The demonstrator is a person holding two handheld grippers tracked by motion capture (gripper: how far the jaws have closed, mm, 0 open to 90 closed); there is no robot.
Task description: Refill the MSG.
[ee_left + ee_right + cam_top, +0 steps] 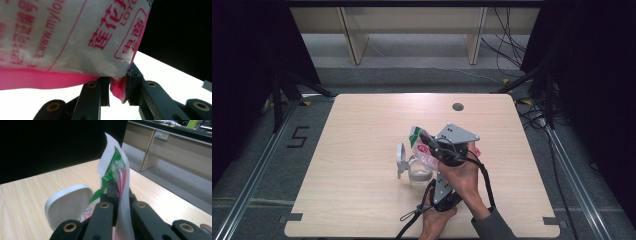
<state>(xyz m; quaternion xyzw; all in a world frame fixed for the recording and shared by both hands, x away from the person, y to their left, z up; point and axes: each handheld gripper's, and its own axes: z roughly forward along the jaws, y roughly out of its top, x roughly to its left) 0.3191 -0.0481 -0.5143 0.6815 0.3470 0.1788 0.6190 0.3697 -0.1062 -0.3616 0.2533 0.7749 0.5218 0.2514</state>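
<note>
A: Surface and room?
B: Light wood table (362, 150), grey floor past its far edge, pale shelving legs beyond, black curtains either side. Small dark hole (457, 106) near the table's far edge.

A: Anything hidden or hard to read?
B: In the high view the hands and grey plates cover most of the bag (422, 147). Bag print is blurred up close in the left gripper view.

A: Containers?
B: Clear round container (418, 172) on the table, touching the bag's near side, white lid (401, 159) flipped up on its left. Contents can't be told.

A: Tools?
B: Left gripper (118, 86) pinches the bag's pink bottom corner. Right gripper (117, 192) is pressed together on the bag's green-and-white top edge. Bag is held up just above the container.
</note>
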